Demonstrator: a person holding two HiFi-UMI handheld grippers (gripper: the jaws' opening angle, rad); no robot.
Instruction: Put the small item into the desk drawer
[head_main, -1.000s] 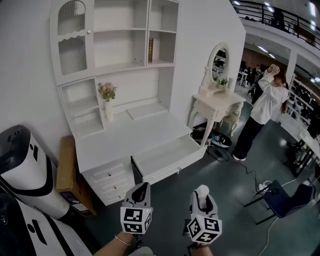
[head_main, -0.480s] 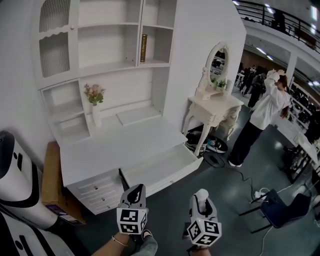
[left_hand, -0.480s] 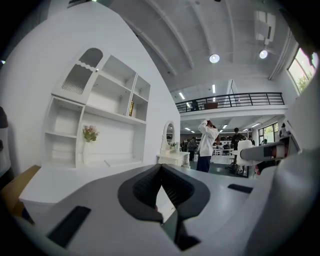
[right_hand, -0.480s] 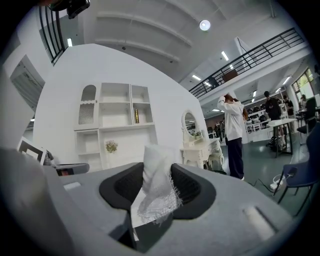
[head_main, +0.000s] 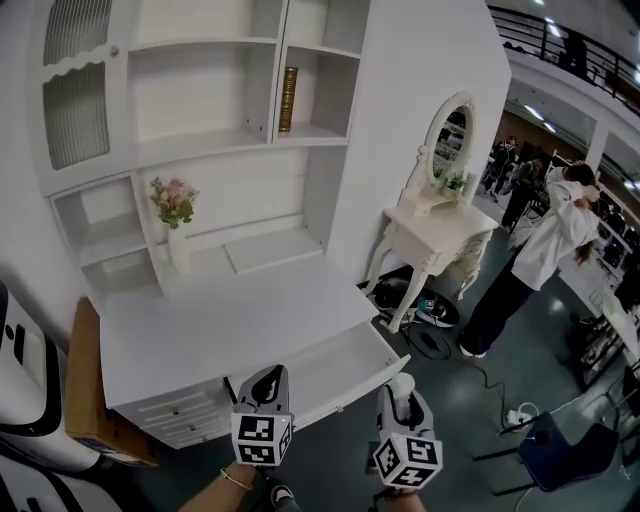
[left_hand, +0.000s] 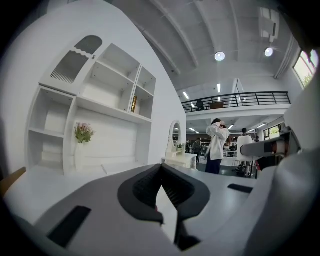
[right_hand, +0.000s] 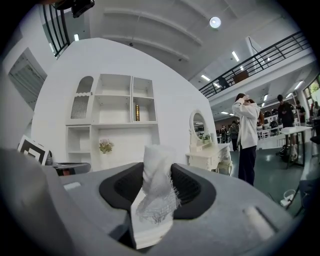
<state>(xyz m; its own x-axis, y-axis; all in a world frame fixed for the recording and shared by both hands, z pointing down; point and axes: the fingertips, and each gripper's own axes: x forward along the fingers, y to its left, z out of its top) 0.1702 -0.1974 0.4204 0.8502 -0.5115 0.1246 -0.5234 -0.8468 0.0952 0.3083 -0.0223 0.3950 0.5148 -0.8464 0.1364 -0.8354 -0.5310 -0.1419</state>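
A white desk (head_main: 220, 318) with a shelf unit stands ahead, and its right drawer (head_main: 345, 368) is pulled open and looks bare inside. My right gripper (head_main: 402, 388) hovers just in front of the drawer's front edge, shut on a small white wrapped item (head_main: 404, 379). In the right gripper view the white item (right_hand: 152, 200) stands upright between the dark pads (right_hand: 192, 187) of the right gripper (right_hand: 156, 172). My left gripper (head_main: 266, 384) hangs to its left, before the drawer's left end. In the left gripper view the left gripper (left_hand: 161, 170) is shut with nothing in it.
A vase of pink flowers (head_main: 175, 215) stands at the desk's back left, a book (head_main: 288, 98) on a shelf above. To the right are a vanity table with mirror (head_main: 440, 215) and a person in white (head_main: 545, 255). A cardboard box (head_main: 85, 400) lies left, a black chair (head_main: 560, 455) right.
The desk and open drawer have come nearer and now sit right in front of both grippers. The right gripper still holds the white item; the left stays shut.
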